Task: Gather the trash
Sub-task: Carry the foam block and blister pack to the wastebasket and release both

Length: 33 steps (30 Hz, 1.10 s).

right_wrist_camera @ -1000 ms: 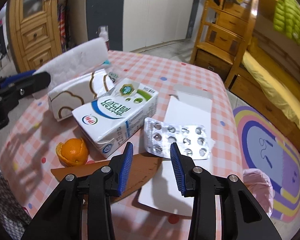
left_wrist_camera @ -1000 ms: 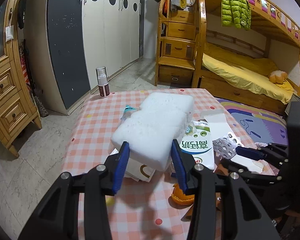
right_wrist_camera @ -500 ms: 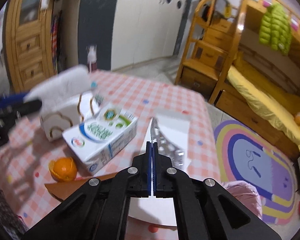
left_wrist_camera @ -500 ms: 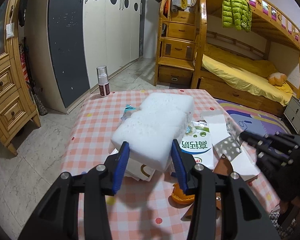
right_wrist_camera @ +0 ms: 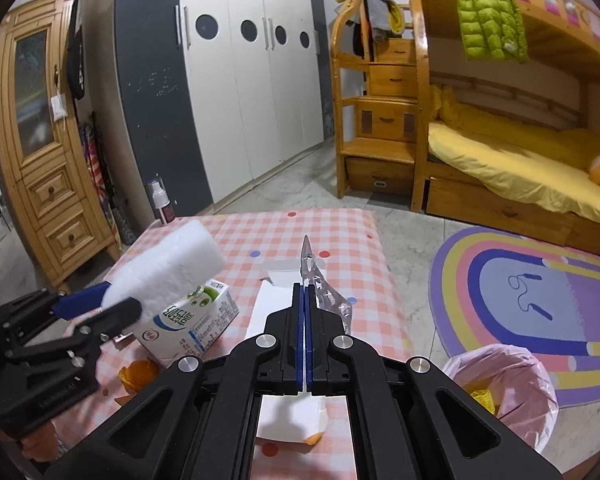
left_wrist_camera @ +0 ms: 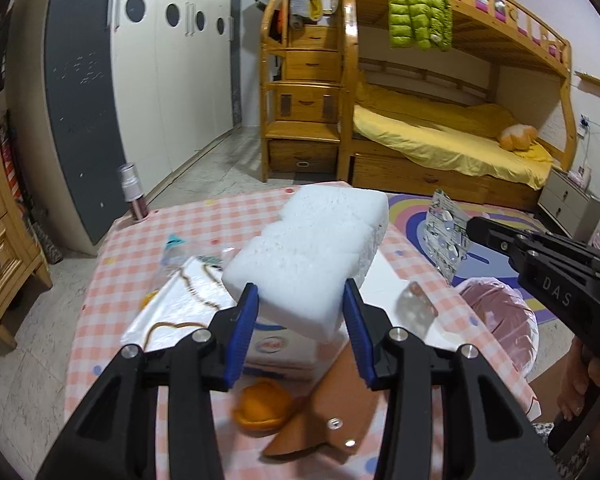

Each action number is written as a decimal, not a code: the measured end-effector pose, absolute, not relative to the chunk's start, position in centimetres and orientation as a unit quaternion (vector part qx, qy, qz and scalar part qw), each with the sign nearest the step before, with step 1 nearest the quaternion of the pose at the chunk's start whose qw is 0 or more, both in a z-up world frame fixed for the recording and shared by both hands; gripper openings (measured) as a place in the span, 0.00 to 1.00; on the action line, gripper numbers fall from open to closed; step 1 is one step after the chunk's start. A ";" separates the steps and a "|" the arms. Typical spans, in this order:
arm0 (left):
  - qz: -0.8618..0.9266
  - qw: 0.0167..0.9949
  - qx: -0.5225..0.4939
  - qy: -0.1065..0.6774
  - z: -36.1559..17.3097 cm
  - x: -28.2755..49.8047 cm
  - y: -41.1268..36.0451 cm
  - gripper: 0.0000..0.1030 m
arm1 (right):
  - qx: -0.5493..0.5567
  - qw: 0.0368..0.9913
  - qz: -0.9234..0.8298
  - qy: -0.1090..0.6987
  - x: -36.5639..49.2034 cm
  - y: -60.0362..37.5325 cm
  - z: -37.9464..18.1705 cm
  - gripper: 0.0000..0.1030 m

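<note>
The right gripper (right_wrist_camera: 304,304), pressed together on the blister pack (right_wrist_camera: 320,284), holds it edge-up above the desk (right_wrist_camera: 340,236); the pink-lined bin (right_wrist_camera: 508,384) lies near right. The left gripper (left_wrist_camera: 300,320) pinches the foam block (left_wrist_camera: 320,248), farther from the bin.

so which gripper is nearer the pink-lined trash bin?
Right. The right gripper, shut on the blister pack, hangs beside the bin; the left gripper holds the foam block over the table.

Milk carton (right_wrist_camera: 188,326) on the table (right_wrist_camera: 340,232); bin (right_wrist_camera: 508,388) right of it.
</note>
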<state>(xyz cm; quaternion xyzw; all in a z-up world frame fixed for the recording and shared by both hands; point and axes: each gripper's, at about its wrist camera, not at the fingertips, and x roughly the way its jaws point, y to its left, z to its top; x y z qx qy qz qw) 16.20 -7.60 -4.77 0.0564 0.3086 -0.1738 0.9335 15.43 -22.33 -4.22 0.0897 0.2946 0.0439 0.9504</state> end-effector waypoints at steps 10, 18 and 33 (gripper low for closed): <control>-0.242 0.920 0.092 0.293 -5.5 15.1 -15.8 0.40 | 0.129 0.948 -0.018 0.292 11.8 -29.5 -4.8 0.00; -0.310 0.892 0.120 0.305 -7.7 13.5 -23.9 0.41 | 0.177 0.931 -0.080 0.311 8.0 -36.3 -8.3 0.00; -0.384 0.847 0.162 0.329 -11.5 13.5 -33.2 0.48 | 0.268 0.895 -0.113 0.338 5.7 -44.8 -15.1 0.06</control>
